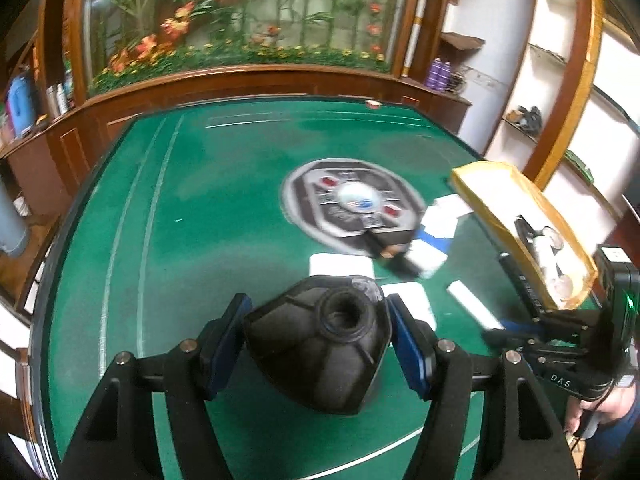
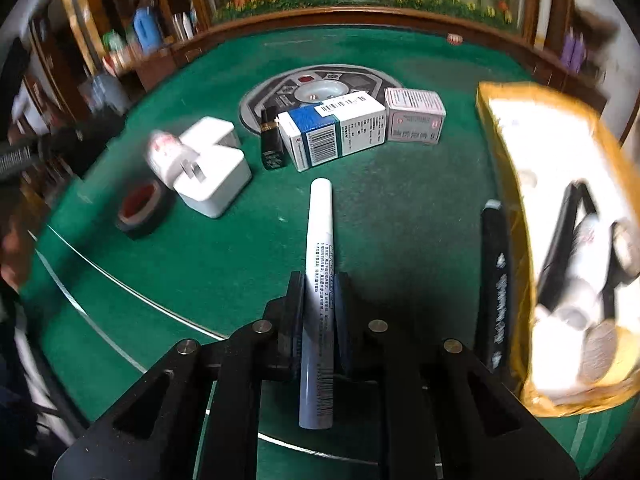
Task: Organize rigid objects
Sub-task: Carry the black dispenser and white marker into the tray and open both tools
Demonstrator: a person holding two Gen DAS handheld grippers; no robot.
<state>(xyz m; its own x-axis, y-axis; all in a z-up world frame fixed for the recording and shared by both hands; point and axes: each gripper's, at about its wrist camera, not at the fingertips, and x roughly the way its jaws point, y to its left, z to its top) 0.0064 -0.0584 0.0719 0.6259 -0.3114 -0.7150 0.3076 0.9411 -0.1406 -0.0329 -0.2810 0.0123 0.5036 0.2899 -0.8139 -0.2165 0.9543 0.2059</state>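
Observation:
My left gripper (image 1: 318,322) is shut on a black faceted bottle-shaped object (image 1: 320,344), held over the green table (image 1: 180,240). My right gripper (image 2: 318,292) is shut on a white pen-like tube (image 2: 318,280) that points away along the fingers. A yellow cardboard box (image 2: 508,160) with white tubes, coins and a black item inside sits to the right; it also shows in the left wrist view (image 1: 500,196). The right gripper (image 1: 516,334) shows at the lower right of the left wrist view, beside the box.
On the felt lie a white plug charger (image 2: 212,172), a roll of black tape (image 2: 140,208), a black lipstick (image 2: 272,140), a blue-white carton (image 2: 332,132), a pink-white carton (image 2: 416,120) and a black marker (image 2: 496,280). A round control panel (image 2: 320,88) sits mid-table. Wooden cabinets surround it.

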